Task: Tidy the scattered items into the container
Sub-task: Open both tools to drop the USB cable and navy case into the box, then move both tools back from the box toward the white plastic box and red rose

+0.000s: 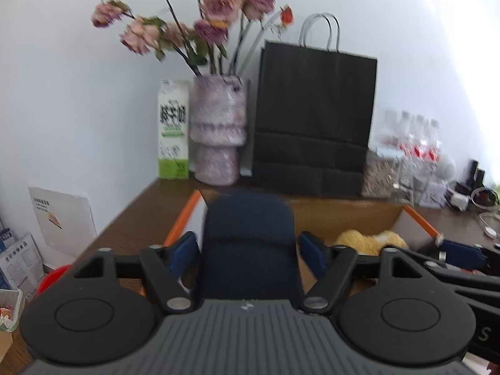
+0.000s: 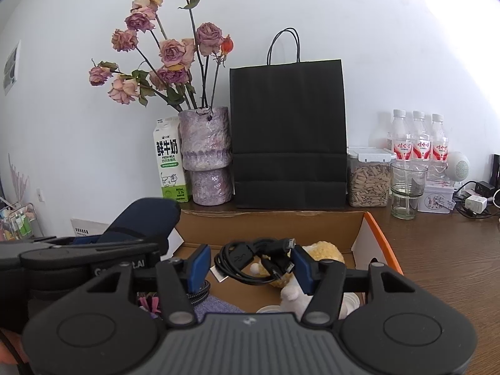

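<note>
A dark blue soft case [image 1: 247, 218] stands between the pads of my left gripper [image 1: 248, 250]. Narrow gaps show on both sides of it, so the gripper is open. It hangs over the left part of an open cardboard box [image 1: 343, 215] with orange edges. In the right wrist view, a coiled black cable [image 2: 256, 262] sits between the pads of my right gripper [image 2: 250, 267], above the box [image 2: 275, 228]. It lies against the right pad and clear of the left one. A yellow and white plush toy [image 2: 325, 250] lies in the box below.
Behind the box, along the wall, stand a milk carton [image 2: 170, 162], a vase of dried roses [image 2: 206, 156], a black paper bag [image 2: 287, 134], a jar of seeds [image 2: 368, 181], a glass [image 2: 407, 190] and water bottles [image 2: 418, 143]. Purple cloth [image 2: 218, 307] and white cups [image 2: 350, 303] lie in the box.
</note>
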Available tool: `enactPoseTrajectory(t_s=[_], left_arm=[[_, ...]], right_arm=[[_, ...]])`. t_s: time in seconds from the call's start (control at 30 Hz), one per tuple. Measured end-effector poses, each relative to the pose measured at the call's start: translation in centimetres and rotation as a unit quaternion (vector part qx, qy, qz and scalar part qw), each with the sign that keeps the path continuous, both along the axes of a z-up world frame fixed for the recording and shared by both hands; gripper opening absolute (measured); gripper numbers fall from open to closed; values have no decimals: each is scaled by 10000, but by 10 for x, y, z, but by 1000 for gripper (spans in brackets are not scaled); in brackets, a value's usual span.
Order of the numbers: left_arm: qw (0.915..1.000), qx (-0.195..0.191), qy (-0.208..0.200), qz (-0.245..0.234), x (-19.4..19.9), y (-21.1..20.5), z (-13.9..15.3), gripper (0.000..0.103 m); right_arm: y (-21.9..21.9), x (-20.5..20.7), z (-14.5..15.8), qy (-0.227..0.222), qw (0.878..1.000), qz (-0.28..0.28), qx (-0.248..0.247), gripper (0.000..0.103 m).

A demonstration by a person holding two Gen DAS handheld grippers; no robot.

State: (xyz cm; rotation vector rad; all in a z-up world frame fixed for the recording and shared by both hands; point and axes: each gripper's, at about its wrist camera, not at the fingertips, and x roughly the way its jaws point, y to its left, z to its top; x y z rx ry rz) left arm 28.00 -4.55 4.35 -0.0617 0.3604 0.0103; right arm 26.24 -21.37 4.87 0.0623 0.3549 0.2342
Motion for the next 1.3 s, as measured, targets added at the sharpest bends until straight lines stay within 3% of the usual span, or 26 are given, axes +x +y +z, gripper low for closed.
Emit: enactPoseTrajectory(t_s=[0.03,0.1,0.13,0.33,0.67,1.0,1.17,1.3], left_arm=[[9998,3,-127,130,-3,2,2,103],[9989,-108,-403,226,-11,9,7,103],[9987,-175,-433,215,-13,11,9,103],[9993,-155,-246,236,-15,12,6,103],[9990,-101,-380,194,-33,12,10,103],[9990,-60,-432,1,-76,14,12,103],[9998,67,-175,-96,-99,16,-1,103],[9994,194,275,-129,-117,23,-21,103]], right_arm=[[-3,-1,0,-36,10000,-43,70,78],[-11,-5,3,-93,9995,-138,260,100],[-14,-7,4,-144,9992,-141,343,103],[-16,-14,11,-256,9991,-135,315,103],[-10,-27,16,-282,9995,-161,34,103],[-17,-64,24,-409,9990,-108,-130,103],[-27,-90,14,-223,9993,-56,-301,103],[-37,-114,-4,81,9988,-12,-488,103]])
